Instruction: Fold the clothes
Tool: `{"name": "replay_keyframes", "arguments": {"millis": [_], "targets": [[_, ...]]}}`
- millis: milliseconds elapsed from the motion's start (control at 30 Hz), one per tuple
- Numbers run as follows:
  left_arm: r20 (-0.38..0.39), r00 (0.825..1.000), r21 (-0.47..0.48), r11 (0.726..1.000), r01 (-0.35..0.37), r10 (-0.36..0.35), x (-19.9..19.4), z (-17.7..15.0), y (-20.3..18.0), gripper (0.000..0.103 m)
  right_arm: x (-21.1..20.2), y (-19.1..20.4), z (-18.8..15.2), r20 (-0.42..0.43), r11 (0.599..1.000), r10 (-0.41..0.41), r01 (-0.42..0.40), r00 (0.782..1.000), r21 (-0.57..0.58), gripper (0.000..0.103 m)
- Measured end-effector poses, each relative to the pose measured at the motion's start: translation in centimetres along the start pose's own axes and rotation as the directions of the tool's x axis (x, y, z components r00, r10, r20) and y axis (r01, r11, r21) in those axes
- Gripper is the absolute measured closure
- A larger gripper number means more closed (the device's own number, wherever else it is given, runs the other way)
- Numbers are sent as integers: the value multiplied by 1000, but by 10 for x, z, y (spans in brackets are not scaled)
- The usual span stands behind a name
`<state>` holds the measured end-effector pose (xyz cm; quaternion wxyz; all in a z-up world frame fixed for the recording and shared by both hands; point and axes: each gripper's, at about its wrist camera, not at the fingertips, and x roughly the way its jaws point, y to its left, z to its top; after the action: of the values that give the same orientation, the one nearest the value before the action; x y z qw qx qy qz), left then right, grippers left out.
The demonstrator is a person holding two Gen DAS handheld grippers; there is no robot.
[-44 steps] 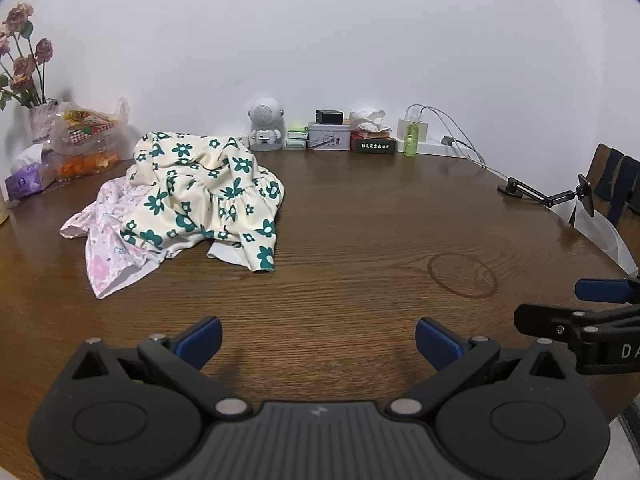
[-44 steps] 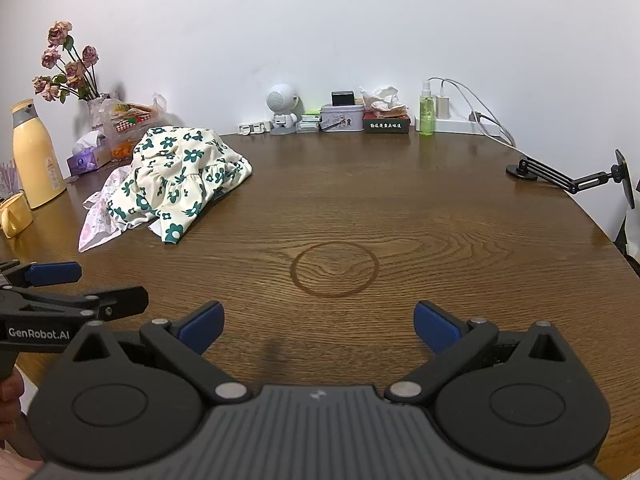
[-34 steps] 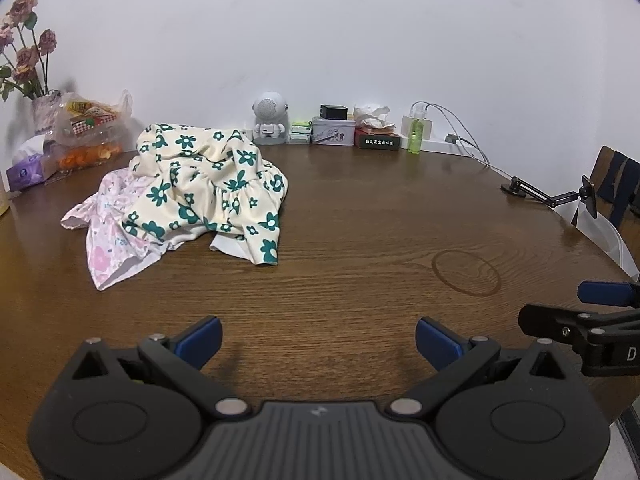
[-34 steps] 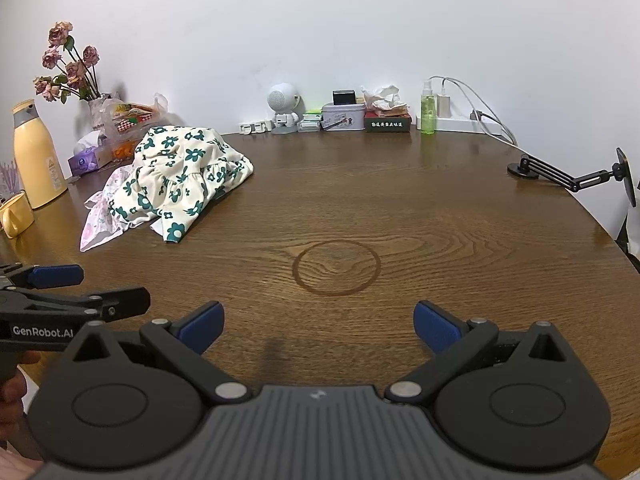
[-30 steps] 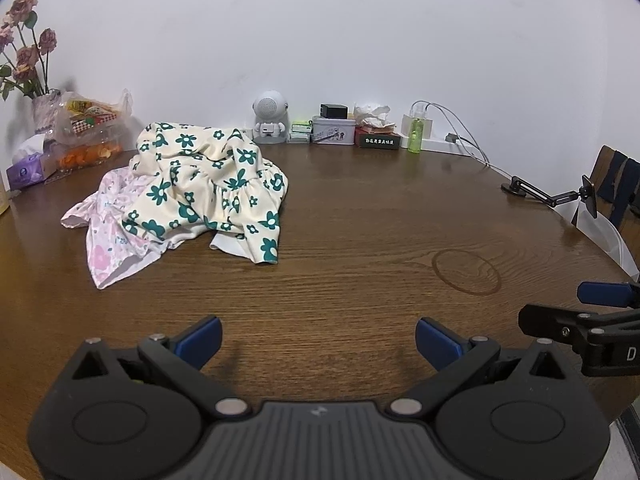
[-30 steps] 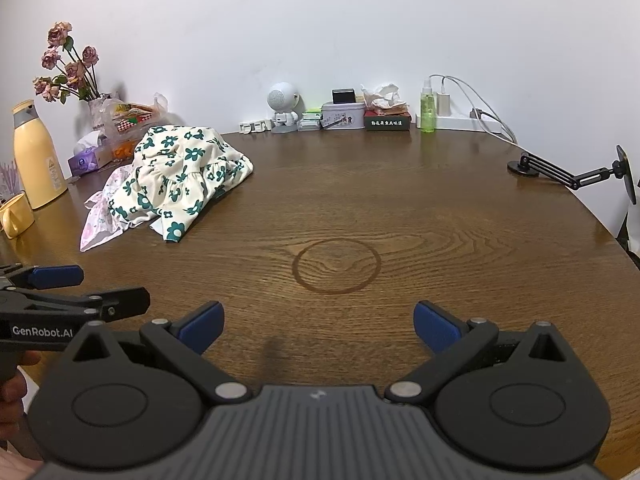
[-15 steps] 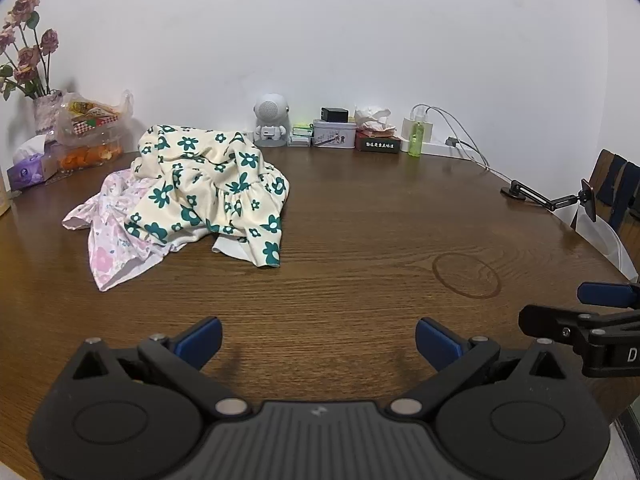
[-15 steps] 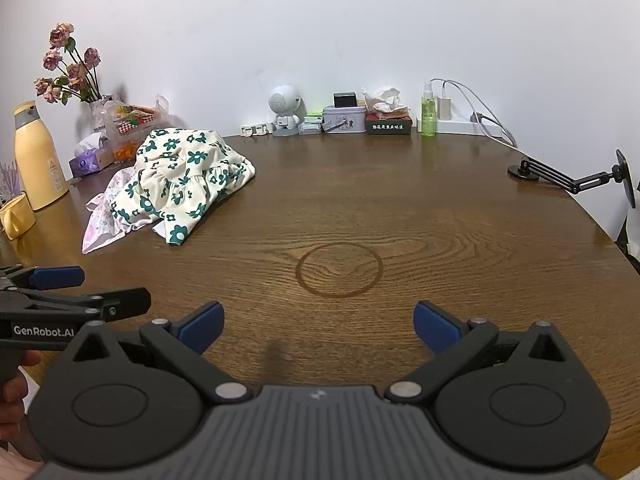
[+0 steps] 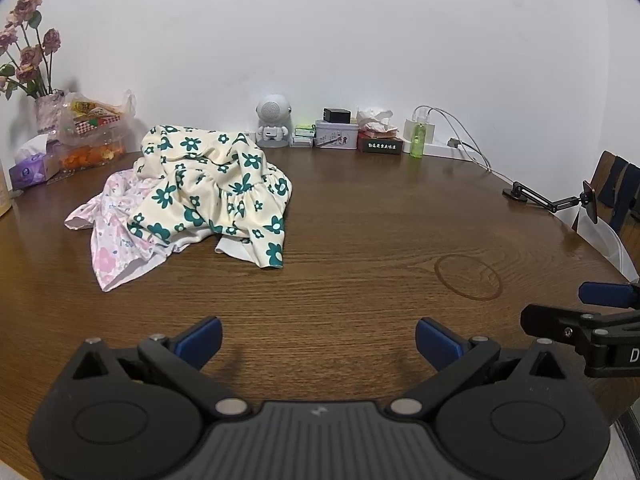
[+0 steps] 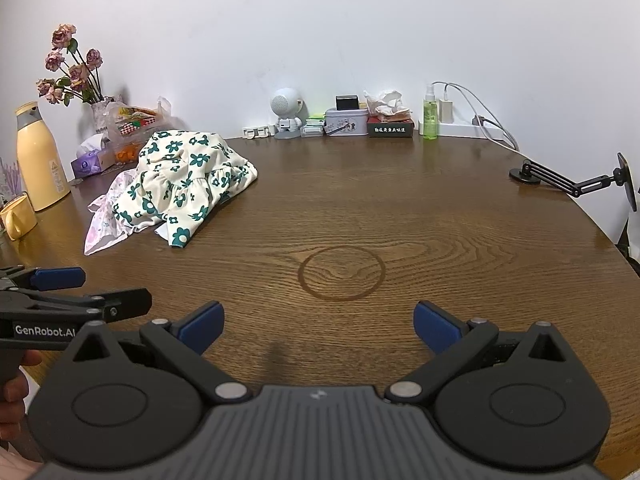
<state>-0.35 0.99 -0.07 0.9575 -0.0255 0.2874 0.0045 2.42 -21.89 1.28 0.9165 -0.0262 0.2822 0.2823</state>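
hovering over bare wooden table (image 9: 360, 240), left tool (image 9: 318, 338) and right tool (image 10: 318, 322) spread wide, crumpled floral clothes (image 9: 208, 196) well ahead, left

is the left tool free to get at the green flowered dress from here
Probably yes. The left tool is open and empty, and only bare table lies between it and the green flowered dress, which sits on top of the pink garment.

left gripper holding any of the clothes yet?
No. The left gripper is open over bare wood, with the green-flowered garment lying well beyond its fingertips on the table.
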Motion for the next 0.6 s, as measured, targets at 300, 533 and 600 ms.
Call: {"name": "replay_keyframes", "arguments": {"millis": [300,533,600], "targets": [[-1,1000,4,1000,0,0,0,-1,0,0,1,0,0,-2,1000,5,-5,1000,-3,0],[-7,1000,2,1000,2,-2,4,-1,1,0,3,0,-1,-6,1000,8,-9,1000,-3,0],[-9,1000,1,1000,1,-1,4,-2,1,0,4,0,-1,-8,1000,9,-9,1000,-3,0]]}}
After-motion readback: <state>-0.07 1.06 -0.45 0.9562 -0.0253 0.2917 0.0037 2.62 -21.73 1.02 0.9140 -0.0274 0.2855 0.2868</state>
